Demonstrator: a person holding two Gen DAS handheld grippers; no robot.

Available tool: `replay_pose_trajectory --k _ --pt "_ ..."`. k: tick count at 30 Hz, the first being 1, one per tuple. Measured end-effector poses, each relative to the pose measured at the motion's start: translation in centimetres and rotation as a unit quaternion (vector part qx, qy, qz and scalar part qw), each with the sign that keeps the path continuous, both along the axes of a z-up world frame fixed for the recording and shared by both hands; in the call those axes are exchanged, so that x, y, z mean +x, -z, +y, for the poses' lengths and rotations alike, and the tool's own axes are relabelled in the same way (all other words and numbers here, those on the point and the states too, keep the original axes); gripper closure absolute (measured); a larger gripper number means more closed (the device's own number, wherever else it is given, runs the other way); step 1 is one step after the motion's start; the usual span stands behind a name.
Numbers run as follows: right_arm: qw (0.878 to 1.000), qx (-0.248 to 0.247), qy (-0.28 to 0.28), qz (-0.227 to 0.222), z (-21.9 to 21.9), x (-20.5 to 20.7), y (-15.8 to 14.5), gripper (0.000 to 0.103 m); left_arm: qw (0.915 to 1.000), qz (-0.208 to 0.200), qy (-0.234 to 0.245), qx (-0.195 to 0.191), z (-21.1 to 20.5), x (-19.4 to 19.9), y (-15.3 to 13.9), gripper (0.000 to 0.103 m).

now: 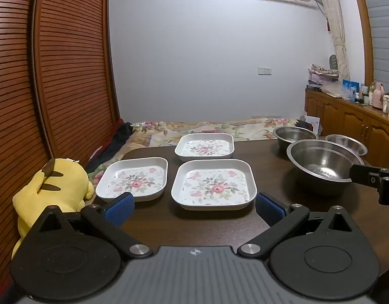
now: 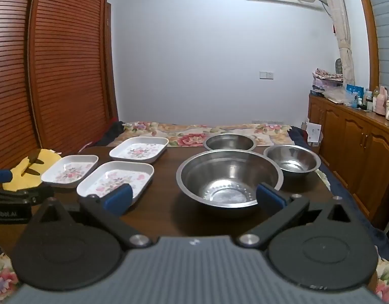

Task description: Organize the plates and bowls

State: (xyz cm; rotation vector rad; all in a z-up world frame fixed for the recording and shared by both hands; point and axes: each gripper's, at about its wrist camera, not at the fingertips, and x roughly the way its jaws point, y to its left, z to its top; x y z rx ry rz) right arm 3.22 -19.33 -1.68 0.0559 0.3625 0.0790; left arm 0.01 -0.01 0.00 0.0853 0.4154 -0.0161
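Observation:
Three square white plates with flower prints lie on the dark table point(image 1: 194, 225): a near one point(image 1: 213, 183), a left one point(image 1: 133, 178) and a far one point(image 1: 204, 146). Three steel bowls stand to their right: a large one point(image 2: 229, 178), a far one point(image 2: 229, 142) and a right one point(image 2: 292, 160). My left gripper point(image 1: 194, 206) is open just short of the near plate, holding nothing. My right gripper point(image 2: 194, 200) is open in front of the large bowl, its blue fingers point(image 2: 270, 197) close to the near rim, holding nothing.
A yellow plush toy point(image 1: 51, 190) sits off the table's left edge. Behind the table lies a bed with a floral cover point(image 2: 194, 131). Slatted wooden doors point(image 1: 42, 76) stand at left, a wooden cabinet point(image 2: 354, 136) with bottles at right.

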Motion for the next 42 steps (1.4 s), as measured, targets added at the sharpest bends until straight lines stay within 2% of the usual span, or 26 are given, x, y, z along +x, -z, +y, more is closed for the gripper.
replay_pose_trajectory --k 42 --pt "1.0 0.006 0.01 0.004 -0.9 0.0 0.5 0.0 1.0 -0.006 0.004 0.001 -0.1 -0.6 -0.6 0.0"
